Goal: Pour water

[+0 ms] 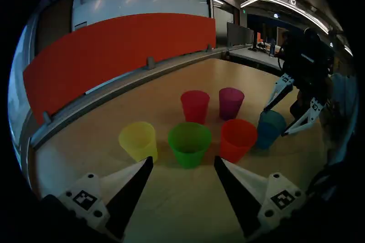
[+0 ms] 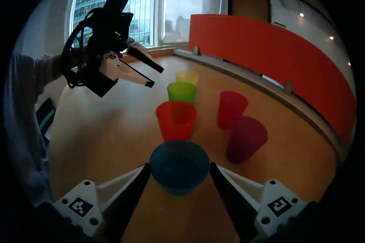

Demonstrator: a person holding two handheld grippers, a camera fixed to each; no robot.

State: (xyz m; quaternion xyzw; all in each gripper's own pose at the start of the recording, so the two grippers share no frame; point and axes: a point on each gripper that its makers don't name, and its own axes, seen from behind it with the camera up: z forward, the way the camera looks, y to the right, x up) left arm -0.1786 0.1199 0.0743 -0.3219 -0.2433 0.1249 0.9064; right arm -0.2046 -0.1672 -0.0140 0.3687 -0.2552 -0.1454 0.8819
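Note:
Six plastic cups stand on the wooden table (image 1: 182,215): yellow (image 1: 138,140), green (image 1: 189,142), orange (image 1: 237,138), blue (image 1: 270,126), red (image 1: 195,105) and purple (image 1: 230,102). My left gripper (image 1: 182,161) is open and holds nothing, a short way in front of the green cup. The right gripper (image 1: 274,120) stands around the blue cup. In the right gripper view, the blue cup (image 2: 179,165) sits between the right gripper's (image 2: 179,166) open fingers, close to both; whether they touch it is unclear. The left gripper (image 2: 156,77) hovers open above the table, beyond the orange cup (image 2: 176,119).
An orange partition (image 1: 118,56) on a grey rail runs along the table's far edge. Windows (image 2: 123,10) lie past the table's end. A person's sleeve (image 2: 27,106) is at the left. Bare table (image 2: 100,129) lies left of the cup row.

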